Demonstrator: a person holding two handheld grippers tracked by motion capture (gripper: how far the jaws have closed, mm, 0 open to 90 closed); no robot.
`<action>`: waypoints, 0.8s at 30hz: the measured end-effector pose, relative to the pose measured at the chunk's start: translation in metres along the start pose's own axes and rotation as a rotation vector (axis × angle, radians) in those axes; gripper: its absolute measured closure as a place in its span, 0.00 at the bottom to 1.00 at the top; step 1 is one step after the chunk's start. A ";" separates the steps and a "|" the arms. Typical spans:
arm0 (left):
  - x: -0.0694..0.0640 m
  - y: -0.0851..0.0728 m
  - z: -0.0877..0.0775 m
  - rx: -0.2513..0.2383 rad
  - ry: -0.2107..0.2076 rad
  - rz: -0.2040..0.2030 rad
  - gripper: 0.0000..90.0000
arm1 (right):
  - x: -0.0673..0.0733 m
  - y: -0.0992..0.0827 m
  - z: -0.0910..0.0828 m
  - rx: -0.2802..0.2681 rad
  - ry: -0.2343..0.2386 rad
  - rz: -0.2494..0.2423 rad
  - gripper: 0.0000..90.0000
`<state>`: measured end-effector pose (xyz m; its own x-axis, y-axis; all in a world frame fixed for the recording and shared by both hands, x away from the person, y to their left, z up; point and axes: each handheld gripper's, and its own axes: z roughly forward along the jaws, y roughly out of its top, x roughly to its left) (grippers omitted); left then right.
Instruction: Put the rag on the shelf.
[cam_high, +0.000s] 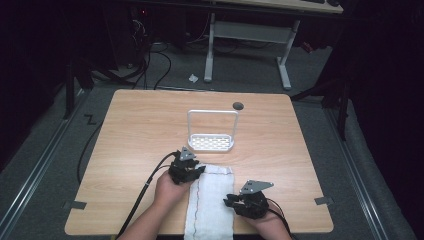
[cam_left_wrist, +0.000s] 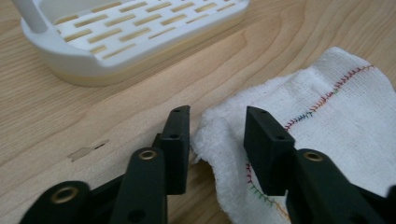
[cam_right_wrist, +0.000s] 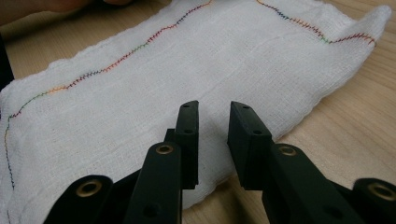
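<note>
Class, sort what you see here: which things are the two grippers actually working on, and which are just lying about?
In the job:
cloth, white with coloured stitching
left gripper, fingers either side of the cloth's corner
right gripper, fingers open at the cloth's edge

Lying about:
rack, white, with a slotted base and a hoop handle
paper scrap on the floor
desk beyond the table

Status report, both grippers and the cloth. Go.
Left gripper open, jaws astride the white cloth at its far corner. Right gripper open over the cloth's near edge. White rack stands beyond, apart. Nothing in the way.
</note>
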<state>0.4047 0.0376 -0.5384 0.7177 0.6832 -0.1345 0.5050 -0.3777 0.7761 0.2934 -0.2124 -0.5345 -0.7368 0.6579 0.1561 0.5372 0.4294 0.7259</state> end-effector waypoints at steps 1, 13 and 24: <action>-0.001 0.000 0.001 0.000 -0.011 -0.012 0.78 | 0.000 0.001 0.000 0.001 -0.001 0.002 0.81; 0.001 -0.002 0.000 0.000 -0.045 -0.067 0.89 | -0.045 0.033 0.010 -0.112 -0.165 0.151 0.65; 0.001 -0.002 0.000 0.001 -0.043 -0.064 0.89 | -0.055 0.045 0.032 -0.043 -0.208 0.174 0.70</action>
<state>0.4046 0.0386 -0.5400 0.7040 0.6784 -0.2099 0.5507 -0.3350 0.7646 0.3710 -0.2094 -0.5317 -0.5323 0.8344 0.1428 0.6270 0.2752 0.7288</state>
